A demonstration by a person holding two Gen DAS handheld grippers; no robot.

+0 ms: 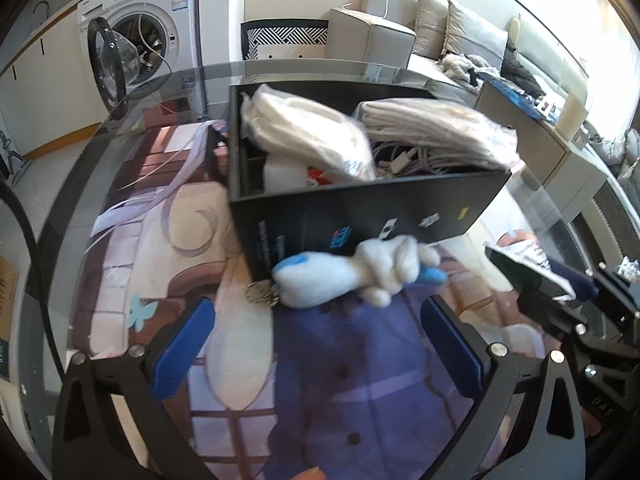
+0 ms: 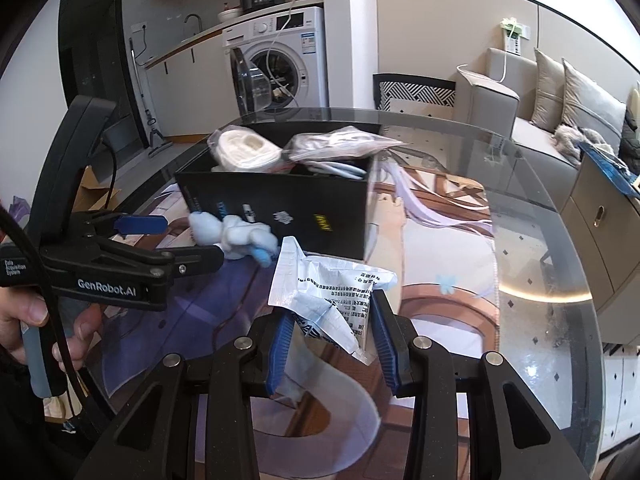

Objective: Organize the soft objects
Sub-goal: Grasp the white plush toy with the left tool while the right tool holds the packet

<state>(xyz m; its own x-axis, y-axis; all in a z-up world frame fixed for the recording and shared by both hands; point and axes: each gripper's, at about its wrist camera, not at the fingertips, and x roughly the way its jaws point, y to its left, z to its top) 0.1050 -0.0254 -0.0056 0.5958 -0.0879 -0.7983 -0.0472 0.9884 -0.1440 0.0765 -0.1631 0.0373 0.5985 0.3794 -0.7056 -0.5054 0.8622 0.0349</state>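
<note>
White-blue plush toy (image 1: 356,276) against black box (image 1: 360,216)

- The left wrist camera sits low over the table mat (image 1: 320,380), looking forward between its own blue fingers (image 1: 184,352) toward the black box (image 1: 360,216), which is close and fills the middle of the view.
- The right wrist camera looks from farther back and to the right, over its own fingers (image 2: 280,352), at the same black box (image 2: 280,208).
- Both views share the box, the white plush toy (image 1: 352,276) (image 2: 236,236) in front of it, the washing machine (image 1: 140,32) (image 2: 280,60) and the sofa (image 1: 460,40) (image 2: 560,112) behind.
- The right view also catches the left gripper (image 2: 180,240) from its side.
</note>
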